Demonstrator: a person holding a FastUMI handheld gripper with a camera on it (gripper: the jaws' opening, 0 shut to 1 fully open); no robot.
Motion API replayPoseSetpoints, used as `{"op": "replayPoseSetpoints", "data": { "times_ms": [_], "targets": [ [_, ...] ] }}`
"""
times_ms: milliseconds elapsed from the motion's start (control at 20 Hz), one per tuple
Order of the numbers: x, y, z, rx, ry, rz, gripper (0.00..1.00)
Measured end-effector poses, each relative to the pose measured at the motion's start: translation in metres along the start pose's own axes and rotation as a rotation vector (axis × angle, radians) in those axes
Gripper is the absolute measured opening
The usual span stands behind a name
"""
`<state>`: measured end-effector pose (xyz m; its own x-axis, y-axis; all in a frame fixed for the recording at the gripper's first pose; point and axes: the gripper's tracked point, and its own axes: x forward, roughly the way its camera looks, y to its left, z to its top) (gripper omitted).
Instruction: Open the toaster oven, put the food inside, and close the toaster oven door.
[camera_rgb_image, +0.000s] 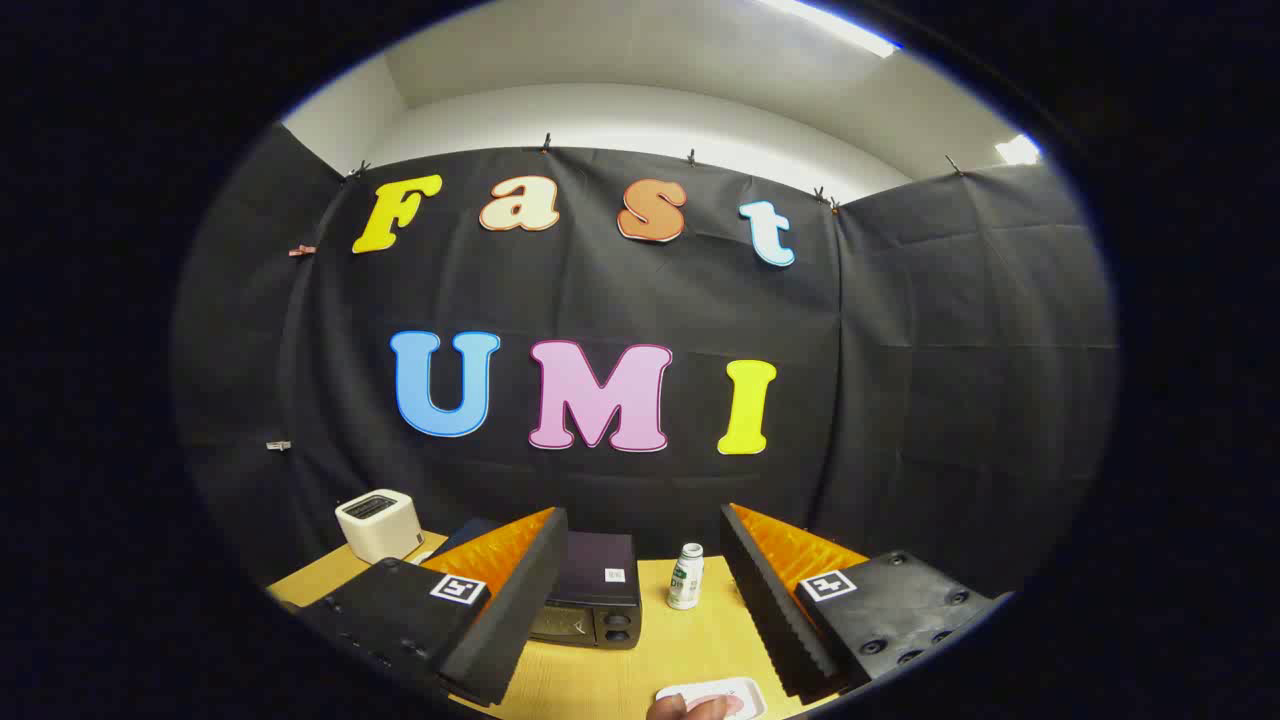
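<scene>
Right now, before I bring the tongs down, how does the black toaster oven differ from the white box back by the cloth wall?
The toaster oven is black, low and wide, with a window in its shut door; the white box is pale, cube-like, with a dark panel on top. The toaster oven sits between the fingers of the open tongs, partly behind one finger; the white box sits beyond and to the side. Both rest on the wooden table.

Black cloth wall (900, 400), wooden table (620, 680) — ceiling light (830, 25)

I note a white boxy appliance (378, 525) far left on the wooden table (610, 675) — a small white bottle (685, 577) upright, right of centre.
</scene>
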<state>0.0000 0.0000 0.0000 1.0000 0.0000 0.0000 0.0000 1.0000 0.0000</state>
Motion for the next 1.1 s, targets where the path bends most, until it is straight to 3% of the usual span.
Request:
{"op": "replayPoseSetpoints", "data": {
  "times_ms": [250,500,650,1100],
  "targets": [
    [-0.003,0.007,0.004,0.014,-0.024,0.020,0.97],
    [-0.003,0.019,-0.015,0.034,0.047,0.050,0.98],
    [0.000,0.011,-0.023,0.030,0.074,0.027,0.98],
    [0.017,0.066,-0.043,0.078,0.073,0.089,0.99]
  ]
}}
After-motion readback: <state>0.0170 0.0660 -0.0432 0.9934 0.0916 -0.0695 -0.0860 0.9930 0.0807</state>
